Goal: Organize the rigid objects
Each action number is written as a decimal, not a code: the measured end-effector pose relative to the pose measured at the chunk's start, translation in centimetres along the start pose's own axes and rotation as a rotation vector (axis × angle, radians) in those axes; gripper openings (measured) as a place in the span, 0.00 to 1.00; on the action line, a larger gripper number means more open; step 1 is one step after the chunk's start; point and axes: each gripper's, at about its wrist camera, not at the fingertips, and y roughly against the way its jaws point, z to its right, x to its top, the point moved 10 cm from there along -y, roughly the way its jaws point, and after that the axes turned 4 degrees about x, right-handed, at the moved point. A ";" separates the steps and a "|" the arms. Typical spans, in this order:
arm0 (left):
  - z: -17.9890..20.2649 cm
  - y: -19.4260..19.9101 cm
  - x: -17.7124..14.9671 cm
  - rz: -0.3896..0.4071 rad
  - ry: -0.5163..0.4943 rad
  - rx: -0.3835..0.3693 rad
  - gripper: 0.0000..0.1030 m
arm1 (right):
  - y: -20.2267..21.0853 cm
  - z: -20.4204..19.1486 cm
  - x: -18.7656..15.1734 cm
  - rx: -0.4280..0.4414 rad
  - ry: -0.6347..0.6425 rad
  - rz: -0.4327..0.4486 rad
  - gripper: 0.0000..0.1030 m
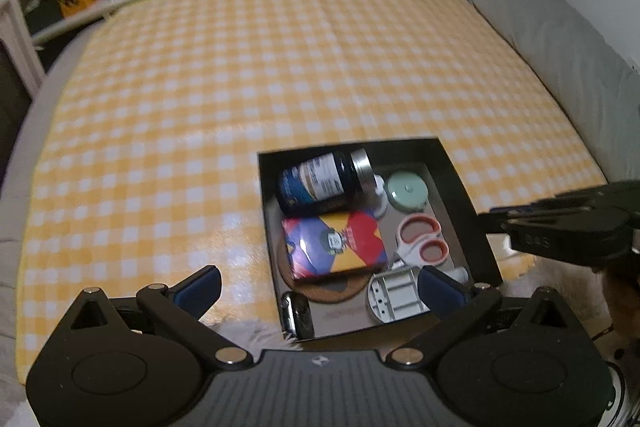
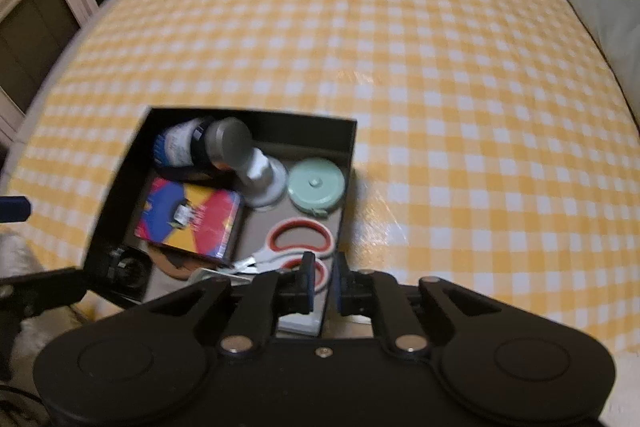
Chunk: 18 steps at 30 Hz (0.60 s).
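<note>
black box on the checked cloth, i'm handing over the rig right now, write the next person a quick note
Left gripper: open wide, empty, above the near edge of the black box.
Right gripper: nearly closed on the box's near right wall; whether it pinches the wall I cannot tell.
In the box: dark bottle on its side, colourful carton on a cork coaster, scissors, mint round case, grey tray, small dark item.
Done: all visible items are boxed.
Left: nothing loose on the checked cloth; maybe tidy the contents.
</note>
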 end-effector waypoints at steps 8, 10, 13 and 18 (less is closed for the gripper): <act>0.4 2.4 -1.6 0.020 0.056 0.038 1.00 | 4.9 0.3 -0.5 0.017 -0.065 0.139 0.22; 1.0 2.9 -2.2 0.037 0.036 0.045 1.00 | 5.9 0.7 -0.9 0.024 -0.091 0.156 0.25; 1.7 3.6 -3.0 0.069 0.006 0.053 1.00 | 7.1 1.0 -1.6 -0.009 -0.072 0.188 0.33; 2.4 4.8 -4.1 0.133 -0.035 0.089 1.00 | 8.8 1.5 -3.0 -0.052 -0.074 0.238 0.48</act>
